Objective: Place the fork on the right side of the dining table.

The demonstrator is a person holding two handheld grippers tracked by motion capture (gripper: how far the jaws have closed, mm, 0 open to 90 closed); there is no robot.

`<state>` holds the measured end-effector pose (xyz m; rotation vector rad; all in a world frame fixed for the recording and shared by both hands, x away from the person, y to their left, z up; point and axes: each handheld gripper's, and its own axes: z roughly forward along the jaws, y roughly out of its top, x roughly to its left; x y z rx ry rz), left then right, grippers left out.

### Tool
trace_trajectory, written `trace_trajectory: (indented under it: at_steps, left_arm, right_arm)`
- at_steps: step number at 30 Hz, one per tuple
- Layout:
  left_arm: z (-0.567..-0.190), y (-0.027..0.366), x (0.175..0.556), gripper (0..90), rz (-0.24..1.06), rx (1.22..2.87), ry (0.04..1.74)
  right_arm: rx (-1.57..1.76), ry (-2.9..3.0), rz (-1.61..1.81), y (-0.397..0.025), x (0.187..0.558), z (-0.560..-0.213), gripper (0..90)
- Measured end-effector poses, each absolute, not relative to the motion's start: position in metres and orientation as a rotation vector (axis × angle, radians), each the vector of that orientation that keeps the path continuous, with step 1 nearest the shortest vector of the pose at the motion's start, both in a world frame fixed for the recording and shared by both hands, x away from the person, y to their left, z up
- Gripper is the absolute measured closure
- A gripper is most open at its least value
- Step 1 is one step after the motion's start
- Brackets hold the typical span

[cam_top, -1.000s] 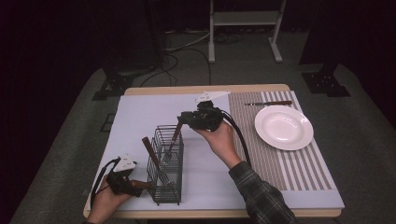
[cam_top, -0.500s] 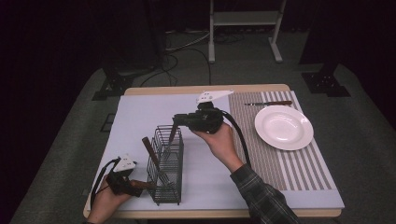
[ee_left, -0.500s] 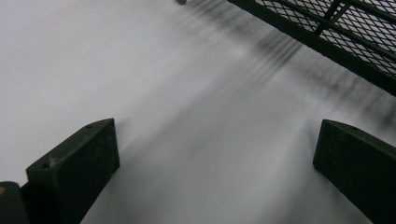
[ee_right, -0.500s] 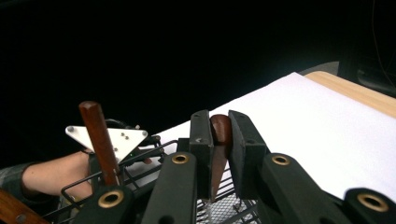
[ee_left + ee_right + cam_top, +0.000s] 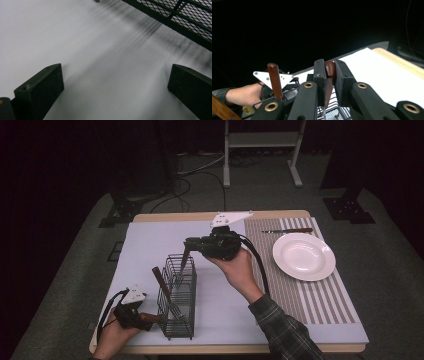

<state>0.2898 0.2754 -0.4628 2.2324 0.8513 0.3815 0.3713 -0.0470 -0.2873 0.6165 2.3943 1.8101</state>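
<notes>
Dark floor surrounds a wooden table (image 5: 280,214) under a white sheet. Above the black wire caddy (image 5: 178,296), the right gripper (image 5: 188,243) pinches a wooden-handled utensil (image 5: 329,71), perhaps a knife. Resting at the caddy's near corner, the left gripper (image 5: 150,318) spreads its jaws wide, holding nothing. A white plate (image 5: 303,256) sits on the striped placemat (image 5: 325,300).

A black wire cutlery rack (image 5: 178,296) stands upright at the near left of the counter, one brown-handled utensil (image 5: 162,283) leaning inside it with handle up, while a second brown-handled utensil (image 5: 329,75) hangs upright over its far end, pinched in the right gripper (image 5: 189,243).
</notes>
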Motion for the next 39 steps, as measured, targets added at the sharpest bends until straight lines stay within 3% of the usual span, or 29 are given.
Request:
trace_trajectory:
  at_steps: [23,39]
  left_arm:
    - [-0.463,0.275,0.29,0.0,0.384,2.229,0.853]
    - [-0.463,0.275,0.29,0.0,0.384,2.233,0.85]
  right_arm:
    - [0.565,2.22,1.864,-0.086,0.354,-0.233,80.2]
    - [0.633,2.13,1.843,-0.128,0.352,-0.226,80.2]
